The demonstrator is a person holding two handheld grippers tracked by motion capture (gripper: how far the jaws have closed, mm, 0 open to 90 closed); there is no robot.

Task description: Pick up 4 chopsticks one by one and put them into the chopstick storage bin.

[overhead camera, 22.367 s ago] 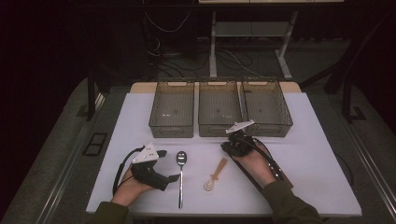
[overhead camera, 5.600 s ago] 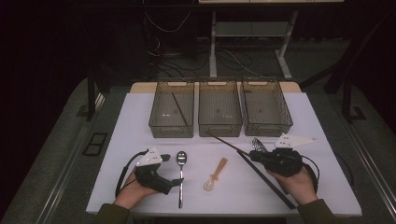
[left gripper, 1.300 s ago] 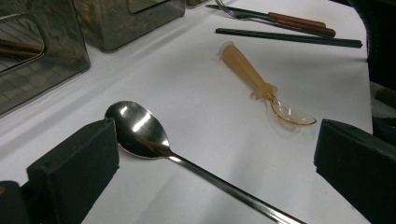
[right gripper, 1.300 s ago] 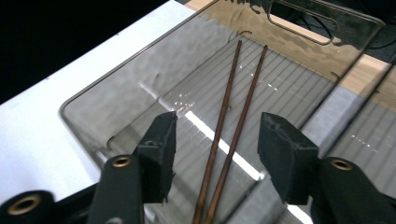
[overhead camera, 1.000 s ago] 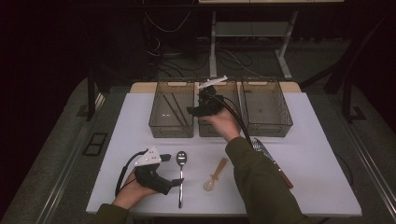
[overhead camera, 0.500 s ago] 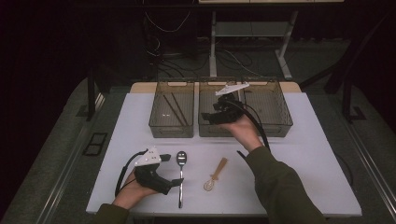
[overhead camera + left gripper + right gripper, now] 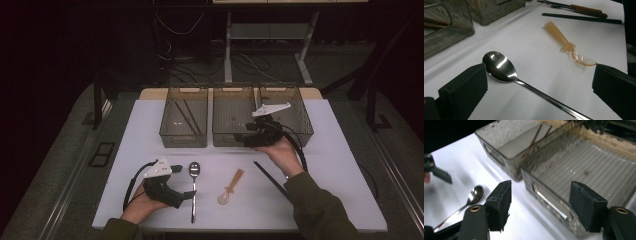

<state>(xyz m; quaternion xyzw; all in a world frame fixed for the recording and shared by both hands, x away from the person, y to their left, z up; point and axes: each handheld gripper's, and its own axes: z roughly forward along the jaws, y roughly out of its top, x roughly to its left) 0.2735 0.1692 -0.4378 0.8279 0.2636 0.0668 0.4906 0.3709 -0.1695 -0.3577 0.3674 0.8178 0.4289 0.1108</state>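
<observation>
Left claw (image 7: 189, 195): we find it nearest us, resting low on the white tabletop (image 7: 345, 165), jaws spread wide and holding nothing.
Metal spoon (image 7: 193, 171): we list it lying flat, bowl away from us, between the left claw's spread jaws in the left gripper view, untouched by either pad.
Amber plastic spoon (image 7: 231, 186): we note it just right of the metal spoon, lying loose.
Black chopstick (image 7: 272, 180): we see it lying aslant by the right forearm.
Right claw (image 7: 248, 134): we record it at the front wall of the middle bin (image 7: 233, 116), jaws apart and empty.
Left bin (image 7: 184, 119): we count two dark chopsticks (image 7: 186, 115) lying inside.
Right bin (image 7: 295, 107): we place it beside the middle bin, behind the right hand.
</observation>
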